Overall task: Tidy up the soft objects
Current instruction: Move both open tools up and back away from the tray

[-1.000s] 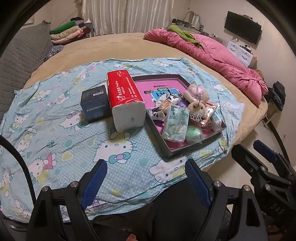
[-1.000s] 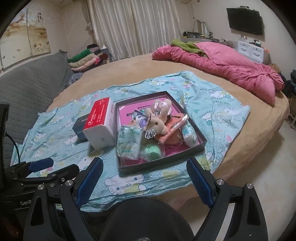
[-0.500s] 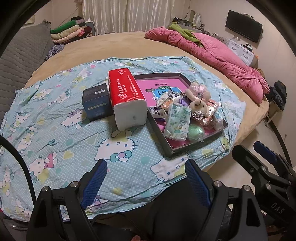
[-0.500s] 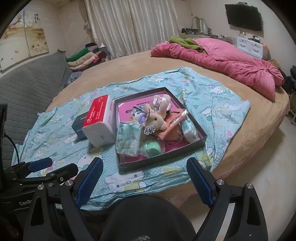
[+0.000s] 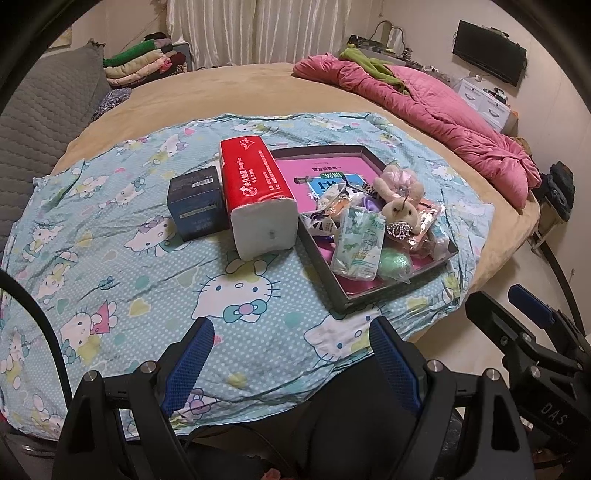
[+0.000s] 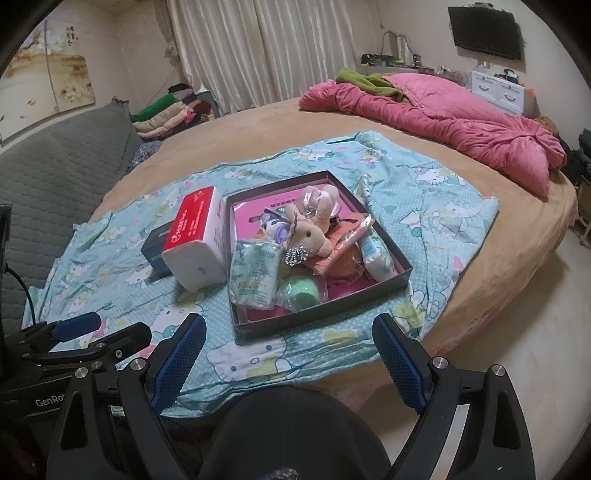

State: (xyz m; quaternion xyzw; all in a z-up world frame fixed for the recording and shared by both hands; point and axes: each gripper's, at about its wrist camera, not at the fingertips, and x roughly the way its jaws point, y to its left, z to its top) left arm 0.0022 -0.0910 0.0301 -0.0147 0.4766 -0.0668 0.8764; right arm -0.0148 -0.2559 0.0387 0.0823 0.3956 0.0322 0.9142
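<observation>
Both tools wide over a bed of soft things
Left tool (image 5: 291, 354) and right tool (image 6: 290, 350) hover empty; plush (image 6: 310, 230), tissue pack (image 6: 255, 273) and green ball (image 6: 299, 291) crowd the tray (image 6: 321, 321), red tissues (image 5: 255, 195) just beside

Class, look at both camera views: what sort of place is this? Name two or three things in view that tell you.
Most likely a home bedroom. A large round bed fills the room, with a rumpled pink quilt on it, folded clothes stacked by the curtains, and a wall-mounted television.
</observation>
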